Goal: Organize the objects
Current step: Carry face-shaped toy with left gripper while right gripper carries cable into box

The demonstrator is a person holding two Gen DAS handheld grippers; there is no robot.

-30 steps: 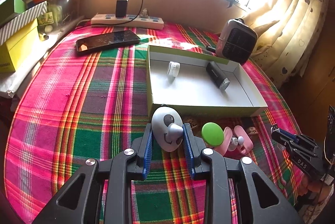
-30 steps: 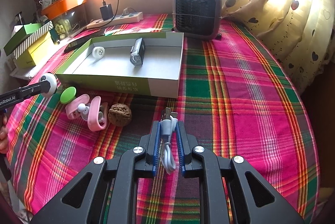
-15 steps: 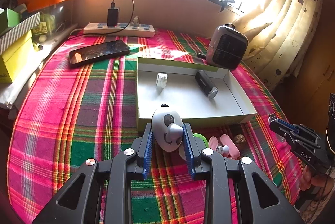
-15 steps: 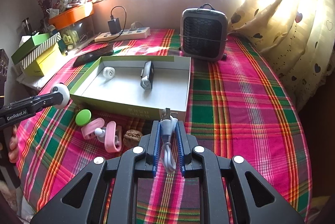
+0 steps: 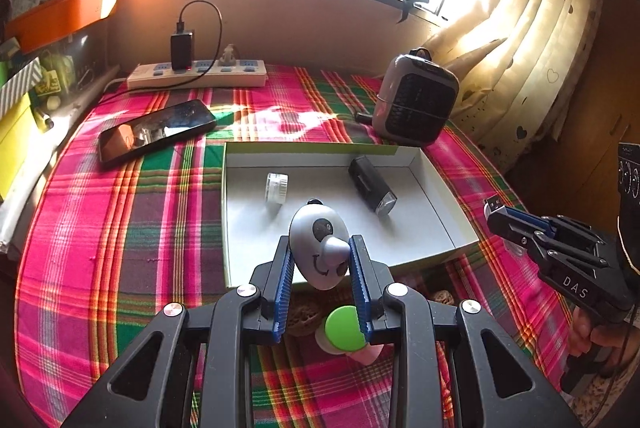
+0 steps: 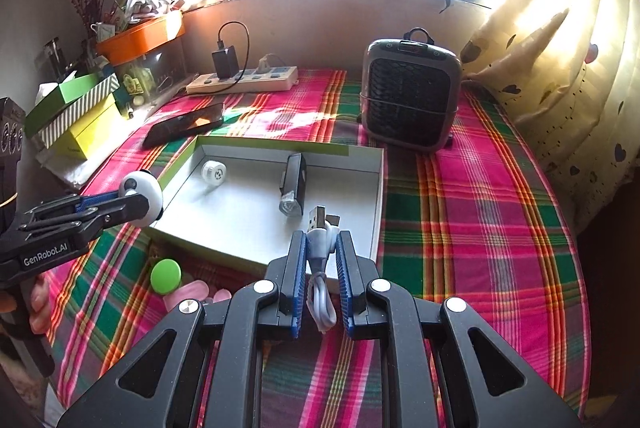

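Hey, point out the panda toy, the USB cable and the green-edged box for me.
panda toy [image 5: 320, 248], left wrist view, on its grey face.
USB cable [image 6: 318, 218], right wrist view, on the metal plug.
green-edged box [image 6: 272, 144], right wrist view, on the far green rim.

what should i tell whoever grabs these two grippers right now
Left gripper: shut on the panda-face gadget, held over the near edge of the open box.
Right gripper: shut on the white USB cable, at the box's near right corner.
Done: small white cap and black bike light lie in the box.
Left: drop both held items in, then fetch the green disc, pink earbud case and walnut from the cloth in front of the box.
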